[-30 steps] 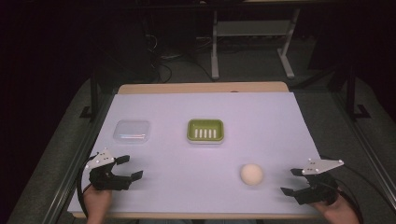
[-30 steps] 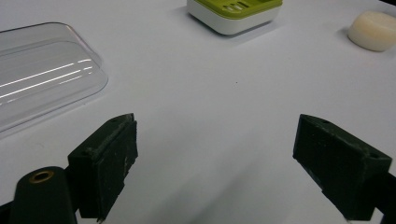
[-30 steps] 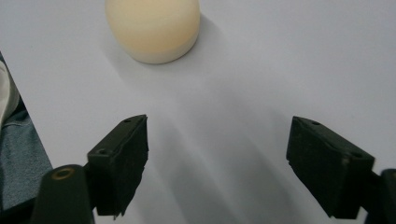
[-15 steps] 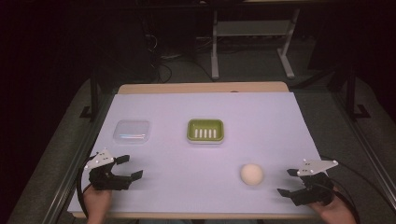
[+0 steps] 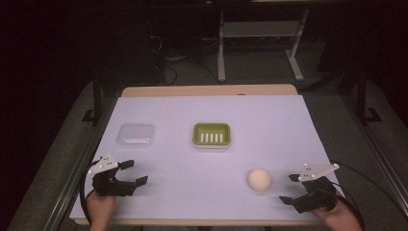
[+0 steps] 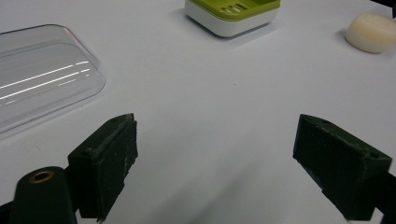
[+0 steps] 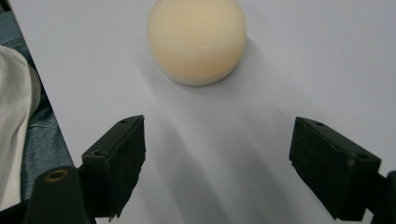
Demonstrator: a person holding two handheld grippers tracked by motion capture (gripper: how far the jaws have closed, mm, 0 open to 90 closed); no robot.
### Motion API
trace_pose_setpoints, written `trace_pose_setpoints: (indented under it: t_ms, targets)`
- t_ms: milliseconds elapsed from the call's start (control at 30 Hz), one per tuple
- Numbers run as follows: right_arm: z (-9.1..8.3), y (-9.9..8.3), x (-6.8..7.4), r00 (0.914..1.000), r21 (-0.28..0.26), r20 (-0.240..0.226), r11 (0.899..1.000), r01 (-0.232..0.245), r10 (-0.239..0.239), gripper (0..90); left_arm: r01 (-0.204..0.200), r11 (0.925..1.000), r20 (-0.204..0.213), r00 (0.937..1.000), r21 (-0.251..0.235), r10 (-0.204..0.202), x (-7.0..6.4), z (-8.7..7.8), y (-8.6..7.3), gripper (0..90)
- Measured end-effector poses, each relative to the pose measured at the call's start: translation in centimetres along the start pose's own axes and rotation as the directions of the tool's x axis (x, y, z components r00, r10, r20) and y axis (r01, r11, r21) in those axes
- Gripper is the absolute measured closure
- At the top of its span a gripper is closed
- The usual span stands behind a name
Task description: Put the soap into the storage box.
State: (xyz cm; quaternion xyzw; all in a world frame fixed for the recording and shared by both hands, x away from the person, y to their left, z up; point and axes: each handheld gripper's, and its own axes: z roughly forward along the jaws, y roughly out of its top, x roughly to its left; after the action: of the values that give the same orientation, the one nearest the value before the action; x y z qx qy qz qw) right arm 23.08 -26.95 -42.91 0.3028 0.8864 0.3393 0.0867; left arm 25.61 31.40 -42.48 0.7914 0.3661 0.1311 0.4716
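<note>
Status: the work appears to be at its start. Nothing is gripped, and every item lies separately on the white table cover point(image 5: 211, 115).

Table cover: a plain white sheet spanning the centre of the high view.

Clear plastic lid point(image 5: 136, 134): left of centre in the high view, flat on the cover; it also occupies the upper left of the left gripper view point(image 6: 42, 79). It is well apart from the dish.

Green soap dish point(image 5: 211, 135): centre of the high view, a slotted green insert in a white base, with nothing in it.

Soap bar point(image 5: 259, 180): lower right of the high view, resting on the cover. It is round, cream-coloured, smooth and matte, with a domed top. In the right gripper view it sits at upper centre point(image 7: 196, 39), ahead of the jaws and not between them.

Right gripper point(image 5: 293, 188): lower right, jaws wide apart, holding nothing, near the soap and aimed at it.

Left gripper point(image 5: 134, 173): lower left, jaws wide apart, holding nothing, below the lid.

Remaining, by judgement: grasp the soap, place it in the dish, and probably fit the lid.
</note>
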Motion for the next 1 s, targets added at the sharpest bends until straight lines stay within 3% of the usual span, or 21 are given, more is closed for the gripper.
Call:
trace_pose_setpoints:
  t_ms: [300,600,900,1000]
  targets:
    - [0.4,0.7,0.4,0.9995,0.02,-0.013,0.999,0.029,-0.028,17.7,0.007,1.0,-0.001,1.0,-0.002,-0.007,0.1,-0.1,0.0,13.2]
    - [1.7,3.8,0.5,0.9917,0.062,-0.042,0.99,0.124,-0.121,17.3,0.004,1.0,-0.001,1.0,0.0,-0.004,-0.2,0.0,0.0,13.2]
    - [2.6,5.2,-0.1,0.9883,0.083,-0.083,0.987,0.135,-0.128,16.5,0.013,0.9999,-0.006,0.9999,-0.006,-0.013,0.0,-0.3,-0.1,13.2]
    - [2.9,6.4,-0.2,0.9822,0.085,-0.106,0.983,0.164,-0.155,16.2,0.015,0.9999,-0.005,0.9999,-0.004,-0.015,0.1,-0.2,-0.1,13.2]
